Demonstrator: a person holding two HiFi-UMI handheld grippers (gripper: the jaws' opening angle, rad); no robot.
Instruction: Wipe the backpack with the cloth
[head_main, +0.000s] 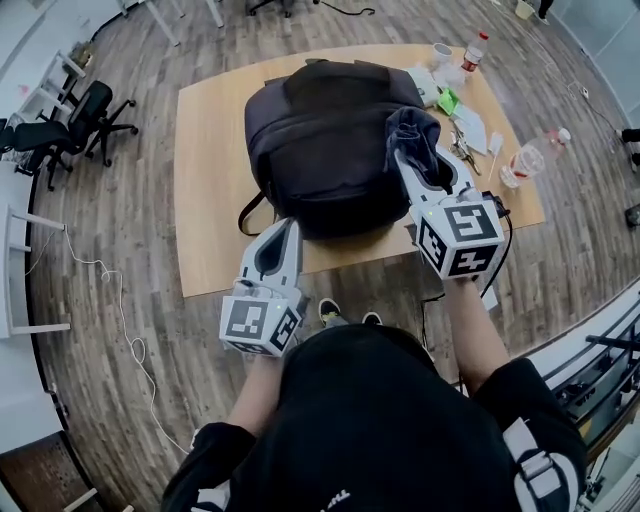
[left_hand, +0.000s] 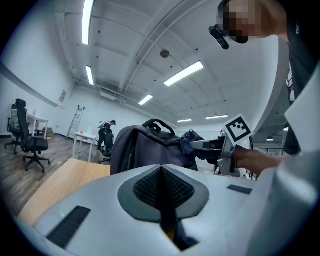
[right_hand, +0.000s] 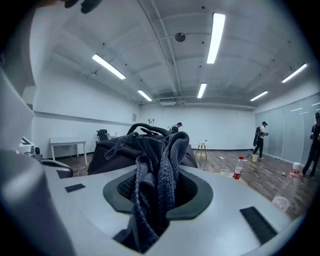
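Clamping the dark cloth (right_hand: 159, 172) between our right gripper (head_main: 405, 160) jaws, we hold it over the black backpack (head_main: 320, 150) mid-frame; our left gripper (head_main: 288, 228) is closed and empty.

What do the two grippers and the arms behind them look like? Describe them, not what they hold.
Both the left gripper and right gripper have pale grey, tapering shells with dark ribbed pads. Each carries a white cube with black square markers. A black cable trails from the right one. The person wears a black top with white print; forearms are uncovered.
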